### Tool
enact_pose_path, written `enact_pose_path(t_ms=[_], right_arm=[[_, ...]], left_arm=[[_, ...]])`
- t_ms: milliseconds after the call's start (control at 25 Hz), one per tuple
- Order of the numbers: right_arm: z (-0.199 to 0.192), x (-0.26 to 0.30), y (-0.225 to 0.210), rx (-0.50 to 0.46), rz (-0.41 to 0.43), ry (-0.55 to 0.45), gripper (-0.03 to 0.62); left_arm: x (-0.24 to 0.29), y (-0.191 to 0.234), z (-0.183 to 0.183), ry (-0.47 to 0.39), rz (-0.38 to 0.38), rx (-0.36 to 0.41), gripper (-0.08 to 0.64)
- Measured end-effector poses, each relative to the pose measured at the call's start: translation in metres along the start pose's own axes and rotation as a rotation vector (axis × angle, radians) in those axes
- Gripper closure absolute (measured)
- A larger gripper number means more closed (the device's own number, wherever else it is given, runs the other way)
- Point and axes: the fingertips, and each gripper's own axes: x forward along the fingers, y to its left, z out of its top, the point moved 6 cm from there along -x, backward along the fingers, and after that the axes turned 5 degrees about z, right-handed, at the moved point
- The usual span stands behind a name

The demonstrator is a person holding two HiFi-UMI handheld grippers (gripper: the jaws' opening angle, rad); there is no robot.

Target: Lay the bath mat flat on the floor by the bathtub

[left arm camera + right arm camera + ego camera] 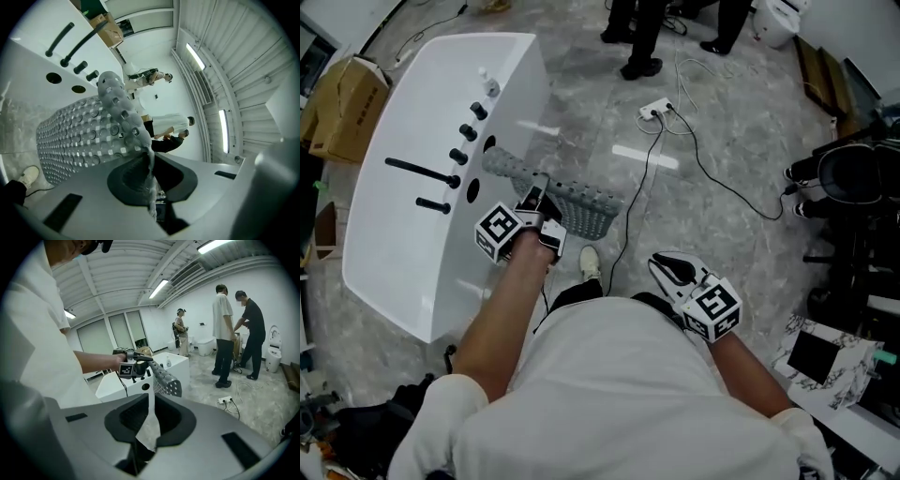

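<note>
A grey perforated bath mat (581,204) hangs off the floor beside the white bathtub (403,234), which fills the left of the head view. My left gripper (534,202) is shut on the mat's near edge. In the left gripper view the mat (79,136) runs up from the closed jaws of that gripper (149,159), in front of the tub (28,51). My right gripper (667,266) is held low at the right, away from the mat, shut with nothing in it. The right gripper view looks over its own jaws (152,401) at the mat (166,380) and the left gripper (133,359).
A white power strip (654,111) with black and white cables lies on the grey floor beyond the mat. People stand at the far end (642,37). A cardboard box (342,108) sits left of the tub, and black equipment (853,187) stands at the right.
</note>
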Motion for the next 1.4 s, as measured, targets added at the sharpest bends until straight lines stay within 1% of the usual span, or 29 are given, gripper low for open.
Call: enact_pose_path(t_ms=[80, 160, 280, 400, 440, 520, 680, 800, 920, 1120, 1240, 1320, 1400], right_arm=[[0.019, 0.016, -0.014, -0.007, 0.003, 0.006, 0.541], [0.034, 0.029, -0.026, -0.021, 0.020, 0.023, 0.541], [0.050, 0.043, -0.040, -0.035, 0.054, 0.054, 0.541], [0.062, 0.059, -0.071, 0.022, 0.081, 0.041, 0.541], [0.065, 0.064, -0.081, 0.031, 0.094, 0.041, 0.543], [0.071, 0.073, -0.102, 0.020, 0.124, 0.052, 0.543], [0.089, 0.087, -0.162, 0.008, 0.184, 0.063, 0.543], [0.106, 0.094, -0.218, -0.006, 0.228, 0.080, 0.543], [0.125, 0.102, -0.276, 0.001, 0.271, 0.109, 0.543], [0.137, 0.111, -0.366, 0.030, 0.301, 0.154, 0.543], [0.134, 0.121, -0.400, 0.017, 0.313, 0.193, 0.543], [0.130, 0.129, -0.413, 0.007, 0.329, 0.222, 0.543], [0.126, 0.137, -0.423, 0.021, 0.347, 0.241, 0.544]], left_arm=[[0.029, -0.005, 0.011, 0.010, -0.022, 0.003, 0.518], [0.059, -0.009, 0.021, 0.012, -0.027, 0.007, 0.518], [0.097, -0.007, 0.032, 0.015, -0.009, 0.019, 0.518], [0.143, -0.004, 0.049, 0.002, 0.014, 0.025, 0.518], [0.158, -0.002, 0.053, -0.005, 0.023, 0.023, 0.518], [0.188, 0.000, 0.062, -0.017, 0.039, 0.020, 0.518], [0.257, -0.007, 0.075, -0.034, 0.059, 0.013, 0.518], [0.310, -0.014, 0.084, -0.059, 0.075, 0.008, 0.518], [0.358, -0.015, 0.094, -0.085, 0.090, -0.001, 0.518], [0.435, -0.011, 0.109, -0.143, 0.109, -0.026, 0.518], [0.472, -0.009, 0.120, -0.165, 0.098, -0.033, 0.518], [0.490, -0.004, 0.126, -0.170, 0.085, -0.037, 0.518], [0.505, 0.003, 0.133, -0.176, 0.060, -0.044, 0.518]])
